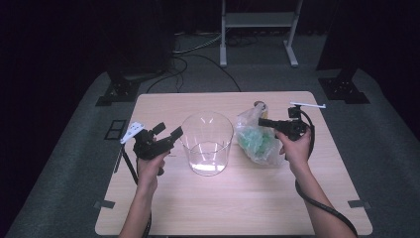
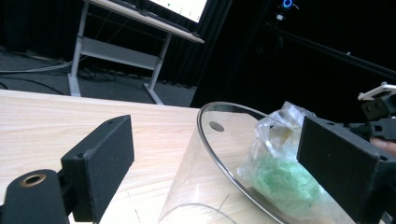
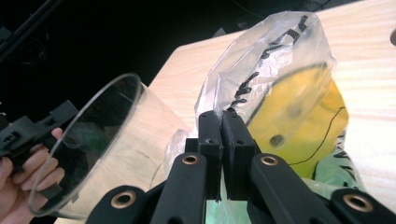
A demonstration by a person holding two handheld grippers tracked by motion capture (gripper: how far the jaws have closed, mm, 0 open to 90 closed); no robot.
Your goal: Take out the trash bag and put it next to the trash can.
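Note:
A clear round container (image 1: 207, 144) stands upright at the middle of the wooden table (image 1: 223, 208). To its right lies a clear plastic bag (image 1: 255, 141) with green stuff inside. My left gripper (image 1: 168, 130) is held by the container's left side, open, its jaws on either side of the container's rim (image 2: 219, 140) without touching it. My right gripper (image 1: 261, 121) is shut on the bag's upper film (image 3: 280, 70), a fold pinched between the two pads (image 3: 220, 119). A yellow patch (image 3: 303, 121) shows through the bag. The container (image 3: 102, 140) lies left of the pinched fold.
Behind the table a white stand (image 1: 257, 20) rests on the grey floor, with cables (image 1: 198, 54) and black bases (image 1: 119, 89) around it. Bare tabletop stretches in front of the container toward the near edge.

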